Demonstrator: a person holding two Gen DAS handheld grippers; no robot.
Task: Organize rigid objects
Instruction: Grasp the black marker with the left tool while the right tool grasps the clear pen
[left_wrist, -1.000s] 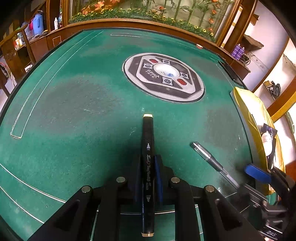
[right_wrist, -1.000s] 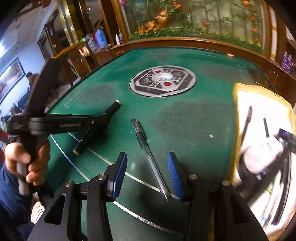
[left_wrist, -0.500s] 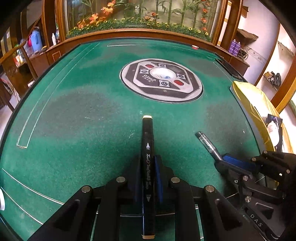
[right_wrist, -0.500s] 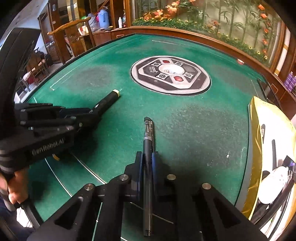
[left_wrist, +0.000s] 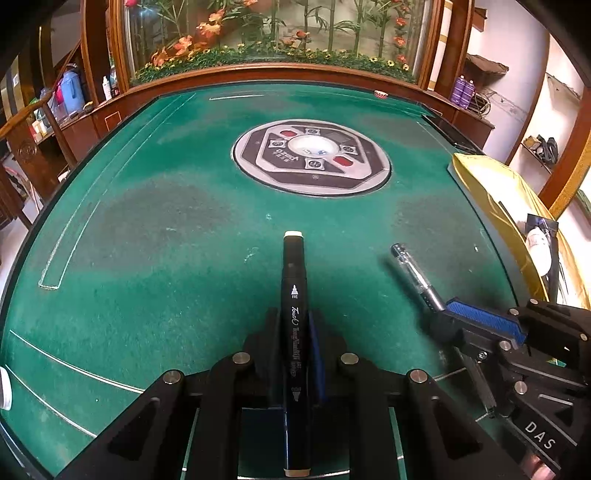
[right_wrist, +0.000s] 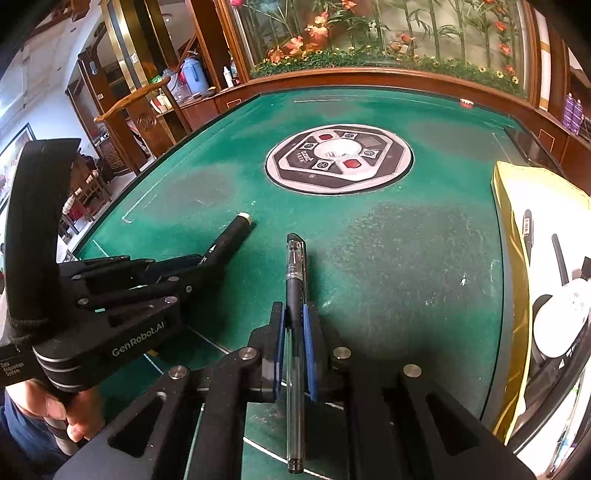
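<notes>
My left gripper (left_wrist: 293, 317) is shut on a black marker (left_wrist: 293, 280) with cream end caps, which points forward over the green felt table (left_wrist: 166, 229). My right gripper (right_wrist: 293, 314) is shut on a clear ballpoint pen (right_wrist: 294, 266) with a black grip, also pointing forward. In the left wrist view the pen (left_wrist: 413, 269) sticks out of the right gripper (left_wrist: 439, 314) at lower right. In the right wrist view the marker (right_wrist: 236, 232) sticks out of the left gripper (right_wrist: 218, 258) at left. Both sit low over the felt.
A round grey control panel (left_wrist: 312, 160) sits in the table's middle. A yellow tray (right_wrist: 517, 206) at the right edge holds pens and a white object (right_wrist: 561, 314). A raised wooden rim (left_wrist: 295, 70) runs along the far edge, with shelves and plants behind.
My right gripper was open around the pen lying on the felt one second ago; it has shut on it. The left gripper has kept hold of the marker.
</notes>
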